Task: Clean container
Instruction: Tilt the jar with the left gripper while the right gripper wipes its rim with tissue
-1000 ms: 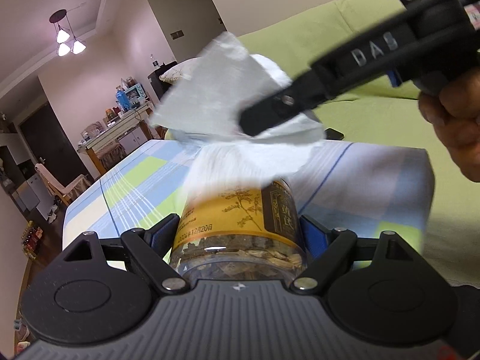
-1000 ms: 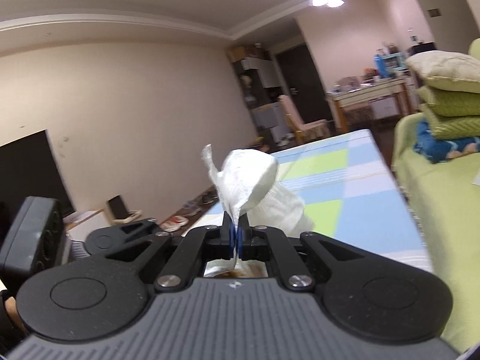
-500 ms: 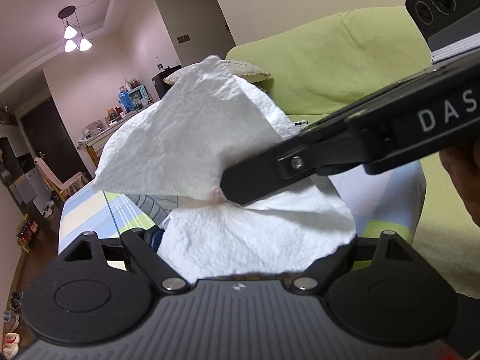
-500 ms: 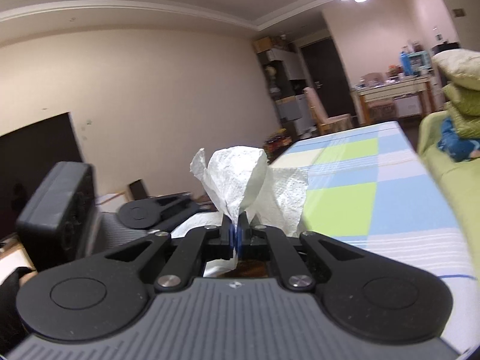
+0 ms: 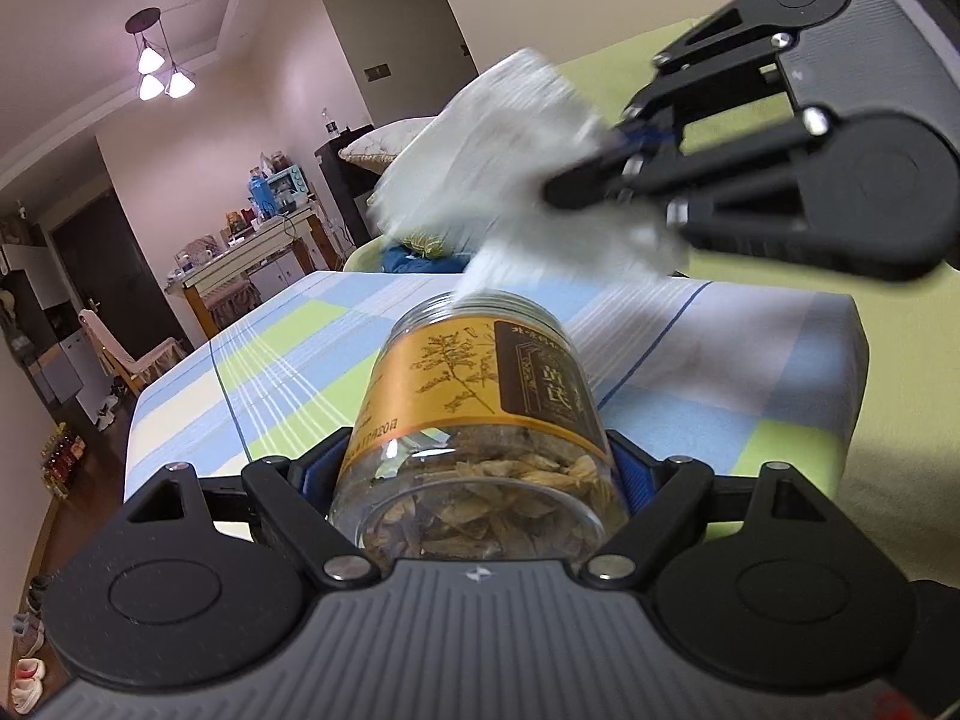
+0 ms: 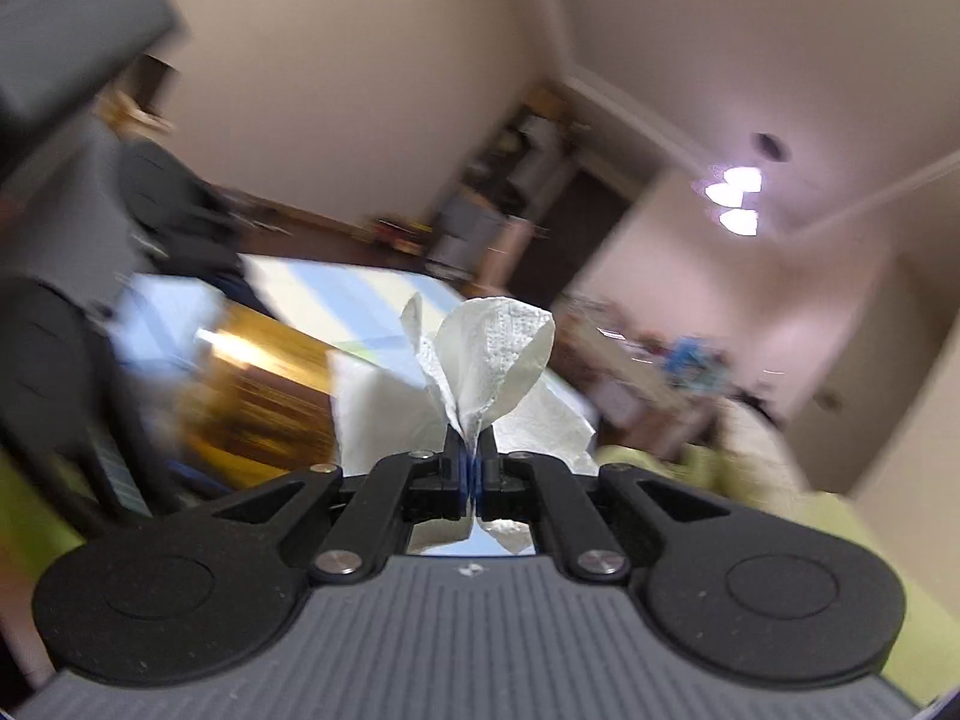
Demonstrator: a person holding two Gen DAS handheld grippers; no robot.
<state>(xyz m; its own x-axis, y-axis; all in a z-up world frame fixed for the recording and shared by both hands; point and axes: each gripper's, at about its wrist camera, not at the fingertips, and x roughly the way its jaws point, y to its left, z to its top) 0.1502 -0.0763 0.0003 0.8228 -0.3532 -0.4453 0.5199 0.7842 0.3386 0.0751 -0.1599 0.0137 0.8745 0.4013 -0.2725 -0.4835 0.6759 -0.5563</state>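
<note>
A clear plastic jar (image 5: 480,420) with an orange label and dried pieces inside lies tilted between the blue pads of my left gripper (image 5: 474,480), which is shut on it. Its silver lid end points away from me. My right gripper (image 5: 624,150) comes in from the upper right, rolled on its side, shut on a crumpled white paper towel (image 5: 510,168) that hangs blurred just above the lid. In the right wrist view the towel (image 6: 486,360) stands pinched between the jaws of the right gripper (image 6: 471,468), and the jar (image 6: 258,390) shows as an orange blur to the left.
Below the jar lies a table with a blue, green and white checked cloth (image 5: 300,360). A green sofa (image 5: 900,390) runs along the right, with pillows (image 5: 384,144) at its far end. A cluttered side table (image 5: 246,258) and a chair (image 5: 120,354) stand further back.
The right gripper has rolled onto its side and drawn the towel up and away; the towel covered the jar half a second ago, and the jar's label and lid are bare again.
</note>
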